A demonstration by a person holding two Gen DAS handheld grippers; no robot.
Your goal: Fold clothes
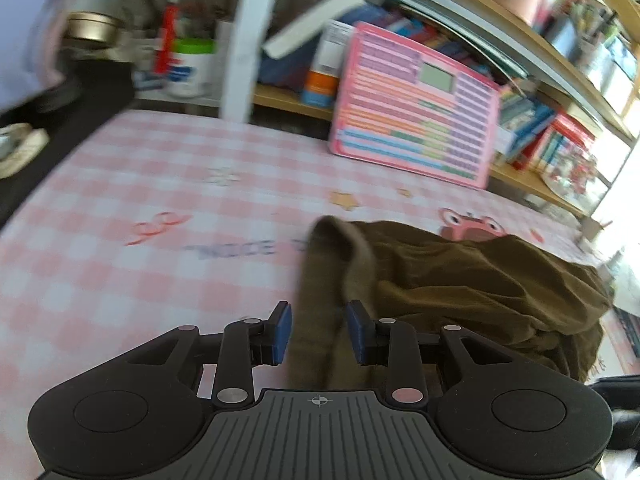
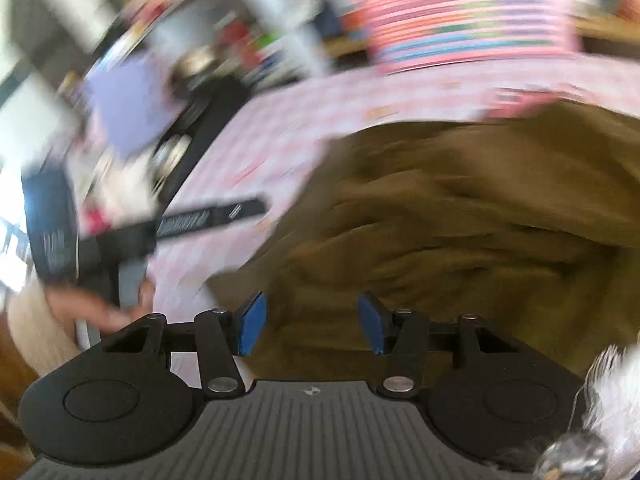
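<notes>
An olive-brown garment [image 1: 460, 280] lies crumpled on the pink checked tablecloth [image 1: 120, 280], right of centre in the left wrist view. A narrow strip of it runs toward me between the blue pads of my left gripper [image 1: 319, 332]; a gap shows on each side of the strip, so the jaws stand open around it. In the blurred right wrist view the same garment [image 2: 460, 208] fills the middle and right. My right gripper [image 2: 312, 326] hovers over its near edge, open, with nothing pinched between its pads.
A pink toy board [image 1: 416, 112] leans against bookshelves [image 1: 560, 140] at the table's far edge. Bottles and jars [image 1: 188, 64] stand at the back left. A person's hand [image 2: 100, 312] shows at the left of the right wrist view, a white furry cuff [image 2: 616, 380] at its right.
</notes>
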